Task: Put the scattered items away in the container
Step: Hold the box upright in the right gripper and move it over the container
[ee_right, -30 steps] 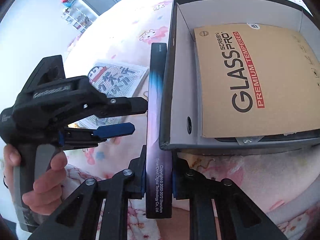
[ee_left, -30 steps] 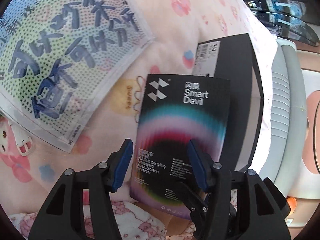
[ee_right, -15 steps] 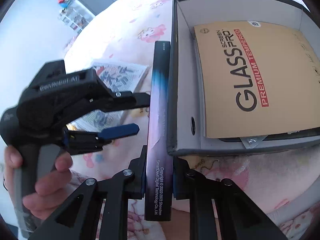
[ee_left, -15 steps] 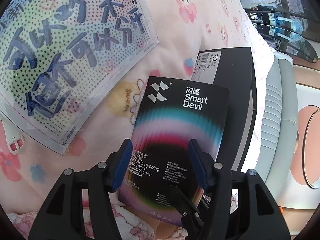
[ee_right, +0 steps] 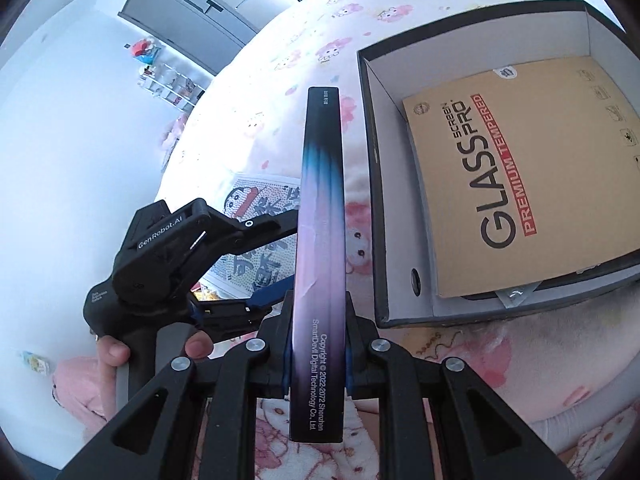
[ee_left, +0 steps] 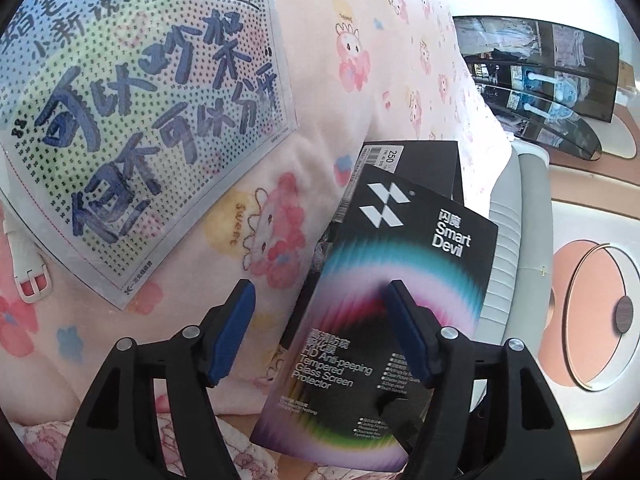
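Smart Devil box (ee_right: 320, 248) | right tongs (ee_right: 318, 356) clamp its edges | left tongs (ee_left: 320, 320) just spread, nothing gripped

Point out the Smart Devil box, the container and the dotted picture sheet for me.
Smart Devil box (ee_right: 320, 240): right wrist view, on its narrow side edge.
Container (ee_right: 390, 200): right wrist view, on its white inner left wall.
Dotted picture sheet (ee_left: 132, 120): left wrist view, on its printed middle.
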The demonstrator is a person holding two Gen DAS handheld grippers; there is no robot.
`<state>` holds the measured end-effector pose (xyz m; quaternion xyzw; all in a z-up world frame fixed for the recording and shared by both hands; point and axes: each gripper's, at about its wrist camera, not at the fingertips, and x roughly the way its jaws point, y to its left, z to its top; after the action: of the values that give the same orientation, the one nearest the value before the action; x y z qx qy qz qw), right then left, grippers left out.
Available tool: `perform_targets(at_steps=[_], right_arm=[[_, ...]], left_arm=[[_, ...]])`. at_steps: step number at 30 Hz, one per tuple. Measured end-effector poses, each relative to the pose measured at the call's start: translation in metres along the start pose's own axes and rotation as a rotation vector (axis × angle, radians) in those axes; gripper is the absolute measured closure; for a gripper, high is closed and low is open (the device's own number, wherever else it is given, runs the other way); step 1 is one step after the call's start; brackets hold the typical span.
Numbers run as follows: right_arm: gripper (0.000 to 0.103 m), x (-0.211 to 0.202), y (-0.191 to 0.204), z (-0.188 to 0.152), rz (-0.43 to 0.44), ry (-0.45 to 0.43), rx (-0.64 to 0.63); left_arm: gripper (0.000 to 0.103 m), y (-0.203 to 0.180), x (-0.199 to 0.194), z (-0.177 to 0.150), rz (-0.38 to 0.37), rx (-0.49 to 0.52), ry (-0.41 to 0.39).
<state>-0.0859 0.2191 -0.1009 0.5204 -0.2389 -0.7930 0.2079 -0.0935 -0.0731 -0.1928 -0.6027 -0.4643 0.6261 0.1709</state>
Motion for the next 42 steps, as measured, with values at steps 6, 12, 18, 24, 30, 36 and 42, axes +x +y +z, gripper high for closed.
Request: perform_targets(at_steps=[6, 12, 18, 24, 30, 36, 42], right_arm=[[0.088, -0.053, -0.004, -0.008, 0.029, -0.037, -0.016], [0.088, -0.045, -0.005, -0.006, 0.037, -0.042, 0.001], [0.088, -0.028, -0.009, -0.003, 0.039, -0.039, 0.033], [0.088, -0.025, -0.016, -0.003, 0.020, -0.029, 0.045], [0.084, -0.021, -0.003, -0.006, -0.023, -0.034, -0.014], [0.082, -0.021, 0.003, -0.008, -0.064, -0.034, -0.033], [0.082, -0.018, -0.007, -0.009, 0.002, -0.010, 0.041]], left_arm=[[0.031, -0.012, 0.014, 0.008, -0.087, 0.010, -0.010], [0.031, -0.021, 0.023, 0.003, -0.119, 0.077, 0.062], [0.031, -0.028, 0.012, -0.009, -0.137, 0.132, 0.131], [0.034, -0.038, 0.017, -0.014, -0.126, 0.181, 0.159], [0.047, -0.042, 0.008, -0.014, -0.121, 0.200, 0.146], [0.050, -0.047, 0.003, -0.019, -0.103, 0.231, 0.133], [0.052, -0.046, -0.001, -0.020, -0.112, 0.226, 0.136]])
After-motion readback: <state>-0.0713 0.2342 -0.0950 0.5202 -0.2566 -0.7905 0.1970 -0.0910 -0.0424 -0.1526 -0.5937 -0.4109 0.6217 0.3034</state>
